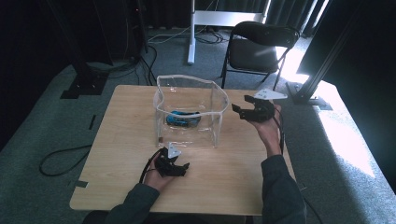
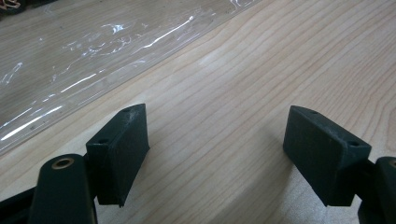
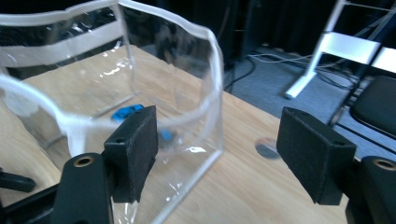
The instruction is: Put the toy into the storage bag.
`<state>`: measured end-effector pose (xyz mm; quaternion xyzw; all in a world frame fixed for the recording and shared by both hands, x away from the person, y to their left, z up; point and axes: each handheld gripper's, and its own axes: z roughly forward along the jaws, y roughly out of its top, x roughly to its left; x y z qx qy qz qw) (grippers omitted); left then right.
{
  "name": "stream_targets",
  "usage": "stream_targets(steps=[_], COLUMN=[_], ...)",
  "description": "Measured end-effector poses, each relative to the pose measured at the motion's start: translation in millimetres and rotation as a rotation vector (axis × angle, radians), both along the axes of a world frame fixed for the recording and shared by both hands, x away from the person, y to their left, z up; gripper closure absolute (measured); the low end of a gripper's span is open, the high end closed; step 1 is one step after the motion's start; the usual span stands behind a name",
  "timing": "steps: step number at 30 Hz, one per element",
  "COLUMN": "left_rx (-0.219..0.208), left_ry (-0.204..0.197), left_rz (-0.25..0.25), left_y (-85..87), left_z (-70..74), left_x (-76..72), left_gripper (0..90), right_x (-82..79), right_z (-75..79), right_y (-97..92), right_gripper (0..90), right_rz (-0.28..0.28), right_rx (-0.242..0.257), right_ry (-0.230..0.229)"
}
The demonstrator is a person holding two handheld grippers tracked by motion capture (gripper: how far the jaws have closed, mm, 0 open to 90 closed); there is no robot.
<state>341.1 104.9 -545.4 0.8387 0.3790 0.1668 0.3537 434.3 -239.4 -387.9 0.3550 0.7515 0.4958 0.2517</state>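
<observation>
The worktop (image 1: 121, 177) carries a clear bag (image 1: 189, 112) that stands upright near its far middle, mouth open. A blue thing (image 1: 183, 118) lies on the bag's floor (too blurred to say what it is). The right tongs (image 1: 243, 112) hang just beside the bag's right wall, released, nothing between them. The left tongs (image 1: 180, 169) rest in front of the bag, also released and empty.

clear plastic bag (image 1: 189, 109), blue object (image 1: 183, 118) inside, pale wood-grain table (image 1: 233, 172), black jaws.
</observation>
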Motion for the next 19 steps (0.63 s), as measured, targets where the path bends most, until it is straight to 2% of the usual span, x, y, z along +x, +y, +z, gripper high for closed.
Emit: stream_targets(steps=[1,3,5,12,19], left_rx=[0.003,0.003,0.001,-0.001,0.0], left_ry=[0.0,0.0,0.001,-0.001,0.001], left_rz=[-0.001,-0.002,-0.001,0.001,-0.001], left_y=[0.2,0.2,0.1,-0.1,0.0], left_z=[0.1,0.1,0.0,-0.1,0.0], left_x=[0.1,0.1,0.0,0.0,0.0], left_gripper=[23.1,23.1,23.1,23.1,23.1], right_x=[-6.6,-14.7,-20.3,-41.2,-44.3], right_z=[-9.0,-19.6,-30.1,-74.1,-99.5], right_y=[-2.6,-3.4,-3.1,12.2,17.1], right_gripper=[28.7,28.7,28.7,28.3,27.2], right_rz=[0.002,-0.011,0.005,0.017,0.019], right_rx=[0.014,0.002,0.011,-0.136,-0.173], right_ry=[0.006,0.005,0.031,0.084,0.135])
